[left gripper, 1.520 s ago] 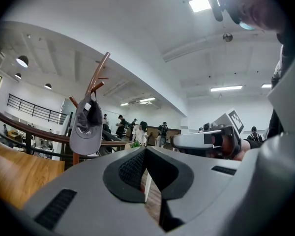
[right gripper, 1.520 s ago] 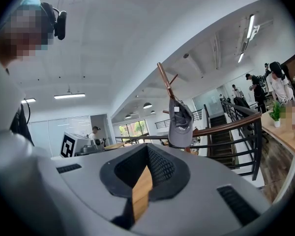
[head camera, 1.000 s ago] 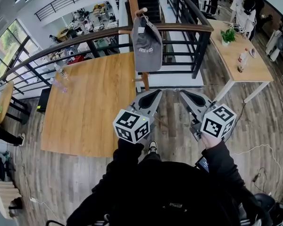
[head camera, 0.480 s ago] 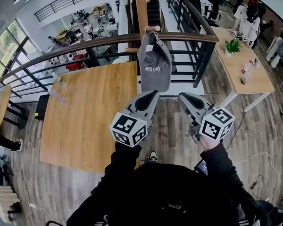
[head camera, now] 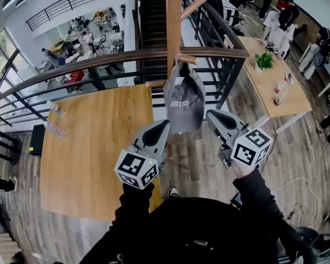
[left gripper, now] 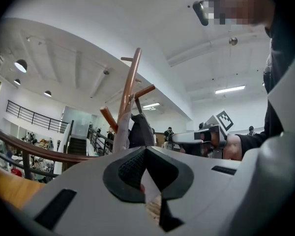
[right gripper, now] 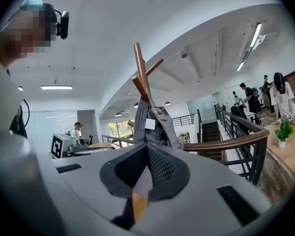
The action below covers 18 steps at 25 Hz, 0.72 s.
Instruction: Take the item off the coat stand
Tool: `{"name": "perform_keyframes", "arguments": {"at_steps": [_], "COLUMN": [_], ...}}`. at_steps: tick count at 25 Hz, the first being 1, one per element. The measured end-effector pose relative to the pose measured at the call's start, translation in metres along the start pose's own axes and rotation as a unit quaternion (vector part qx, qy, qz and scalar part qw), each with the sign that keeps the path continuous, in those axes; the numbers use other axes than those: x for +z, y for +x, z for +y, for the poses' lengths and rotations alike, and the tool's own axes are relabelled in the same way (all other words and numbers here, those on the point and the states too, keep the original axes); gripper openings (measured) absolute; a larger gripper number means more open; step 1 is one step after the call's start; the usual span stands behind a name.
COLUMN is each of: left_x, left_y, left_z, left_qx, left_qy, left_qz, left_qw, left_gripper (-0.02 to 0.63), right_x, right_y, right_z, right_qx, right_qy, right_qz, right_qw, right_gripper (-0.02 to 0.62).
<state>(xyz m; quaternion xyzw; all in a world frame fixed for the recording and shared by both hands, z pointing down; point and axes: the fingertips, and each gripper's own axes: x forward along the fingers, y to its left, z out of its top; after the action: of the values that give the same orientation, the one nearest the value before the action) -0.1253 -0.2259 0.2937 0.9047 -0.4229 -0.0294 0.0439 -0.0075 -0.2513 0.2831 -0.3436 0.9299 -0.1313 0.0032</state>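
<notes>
Two pairs of jaws, on the left gripper (head camera: 163,124) and the right gripper (head camera: 210,115), are pressed together and hold nothing. The cap (head camera: 184,100) hangs on the stand (head camera: 174,15), just ahead, between both jaws. Nothing is done yet; taking it off is left. A second ago it was farther ahead of them.

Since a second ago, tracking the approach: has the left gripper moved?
Yes, forward toward the coat stand; the left gripper now reaches beside the hanging cap.
</notes>
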Motion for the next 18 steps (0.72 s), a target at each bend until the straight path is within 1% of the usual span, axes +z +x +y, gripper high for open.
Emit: {"name": "perform_keyframes", "arguments": {"at_steps": [2,6,10,12,15,18], "left_x": [-0.004,-0.004,0.005,0.007,0.004,0.001], "left_y": [0.002,0.006,0.01,0.014,0.024,0.029], "left_z": [0.013,0.035,0.045,0.041,0.038,0.038], "left_qx": [0.003,0.004,-0.01,-0.011,-0.007,-0.003], "left_qy": [-0.008,-0.007,-0.016,-0.012,0.005,0.004], "left_qz": [-0.003,-0.007,-0.007,-0.005,0.003,0.009], "left_qw": [1.0,0.9999,0.9998,0.9999,1.0,0.9999], "left_gripper": [0.0,0.0,0.0,0.0,0.0,0.0], "right_x": [0.001,0.005,0.013,0.015,0.017,0.008], "right_y": [0.006,0.015,0.019,0.02,0.023,0.021], "right_z": [-0.006,-0.015,-0.021,-0.024,-0.032,-0.04], "right_qx": [-0.006,-0.017,-0.027,-0.024,-0.01,-0.001], "right_qy": [-0.004,-0.007,-0.009,-0.009,-0.011,-0.006], "right_qz": [0.002,0.007,0.012,0.02,0.028,0.042], "right_qw": [1.0,1.0,1.0,0.999,0.999,0.999], "right_gripper": [0.017,0.017,0.017,0.017,0.017,0.017]}}
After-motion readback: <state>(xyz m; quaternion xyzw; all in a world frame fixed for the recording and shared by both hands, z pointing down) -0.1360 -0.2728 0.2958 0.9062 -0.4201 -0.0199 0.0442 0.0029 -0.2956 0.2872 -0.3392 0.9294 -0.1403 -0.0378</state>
